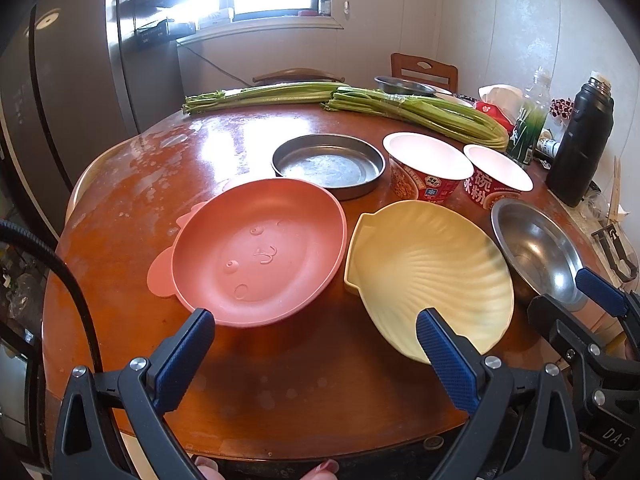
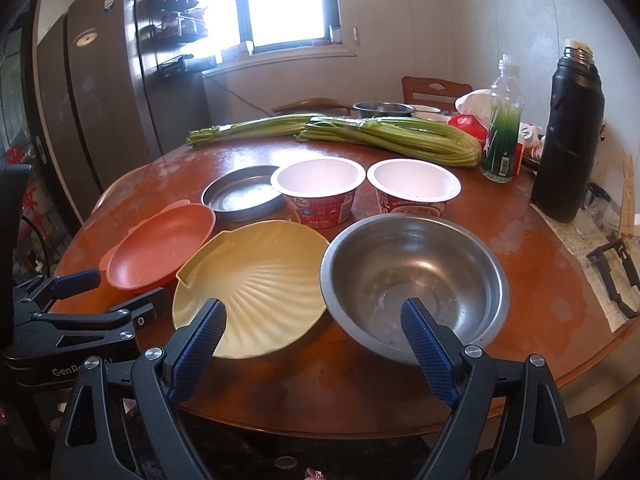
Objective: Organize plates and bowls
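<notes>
A pink plate with ears (image 1: 260, 256) (image 2: 160, 250), a yellow shell-shaped plate (image 1: 428, 276) (image 2: 252, 284) and a steel bowl (image 1: 536, 252) (image 2: 412, 280) sit in a row near the table's front edge. Behind them are a flat steel pan (image 1: 328, 164) (image 2: 240, 194) and two red paper bowls (image 1: 428, 166) (image 1: 498, 174) (image 2: 318, 190) (image 2: 412, 192). My left gripper (image 1: 316, 340) is open and empty, in front of the pink and yellow plates. My right gripper (image 2: 314, 332) is open and empty, in front of the yellow plate and steel bowl.
The round wooden table (image 1: 280, 392) also holds celery bundles (image 1: 416, 110), a black thermos (image 1: 580, 136), a plastic bottle (image 2: 502, 120) and another steel bowl (image 1: 402, 86) at the back. A fridge (image 1: 72, 92) stands left, chairs behind the table.
</notes>
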A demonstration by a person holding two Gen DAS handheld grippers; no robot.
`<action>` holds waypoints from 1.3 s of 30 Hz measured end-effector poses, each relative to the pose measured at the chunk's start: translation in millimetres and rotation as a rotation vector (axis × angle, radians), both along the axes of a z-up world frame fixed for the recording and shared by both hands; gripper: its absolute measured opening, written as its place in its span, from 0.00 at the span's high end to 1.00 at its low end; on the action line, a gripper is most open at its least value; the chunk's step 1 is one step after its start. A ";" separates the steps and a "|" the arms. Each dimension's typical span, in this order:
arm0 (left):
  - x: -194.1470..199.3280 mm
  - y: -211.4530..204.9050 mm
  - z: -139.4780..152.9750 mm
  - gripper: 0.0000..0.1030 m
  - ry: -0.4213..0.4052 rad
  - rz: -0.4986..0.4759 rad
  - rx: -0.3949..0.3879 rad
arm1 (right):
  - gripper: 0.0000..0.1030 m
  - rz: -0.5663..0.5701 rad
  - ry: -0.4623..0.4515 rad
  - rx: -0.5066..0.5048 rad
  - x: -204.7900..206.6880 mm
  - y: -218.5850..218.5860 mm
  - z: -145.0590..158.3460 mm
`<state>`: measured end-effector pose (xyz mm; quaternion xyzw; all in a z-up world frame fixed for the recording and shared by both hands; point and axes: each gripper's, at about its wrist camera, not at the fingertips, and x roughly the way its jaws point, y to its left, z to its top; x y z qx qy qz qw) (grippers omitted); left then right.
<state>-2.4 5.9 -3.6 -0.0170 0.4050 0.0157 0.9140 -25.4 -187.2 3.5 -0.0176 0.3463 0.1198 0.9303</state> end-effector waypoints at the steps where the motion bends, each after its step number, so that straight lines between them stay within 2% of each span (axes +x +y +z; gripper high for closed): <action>1: 0.0 -0.1 -0.1 0.02 0.000 0.000 0.000 | 0.13 0.000 0.000 0.002 -0.2 -0.1 0.1; 15: -2.2 5.4 3.3 0.02 -0.011 0.017 -0.012 | 0.13 0.008 -0.011 0.009 2.5 -1.3 8.7; 23: -2.2 17.3 13.1 0.02 -0.032 0.045 -0.021 | 0.13 0.070 -0.027 0.012 10.7 13.8 22.8; 26: -2.2 30.8 17.6 0.02 -0.036 0.075 -0.042 | 0.13 0.125 -0.037 0.018 14.2 25.2 29.4; 29: -3.3 49.8 21.0 0.02 -0.041 0.118 -0.069 | 0.13 0.197 -0.009 0.058 21.6 39.6 36.5; 36: -5.7 99.9 18.0 0.02 -0.019 0.219 -0.126 | 0.13 0.301 -0.048 0.054 50.0 81.2 56.1; 39: -5.4 116.1 10.4 0.02 0.009 0.234 -0.158 | 0.13 0.339 -0.008 0.051 71.7 98.1 52.5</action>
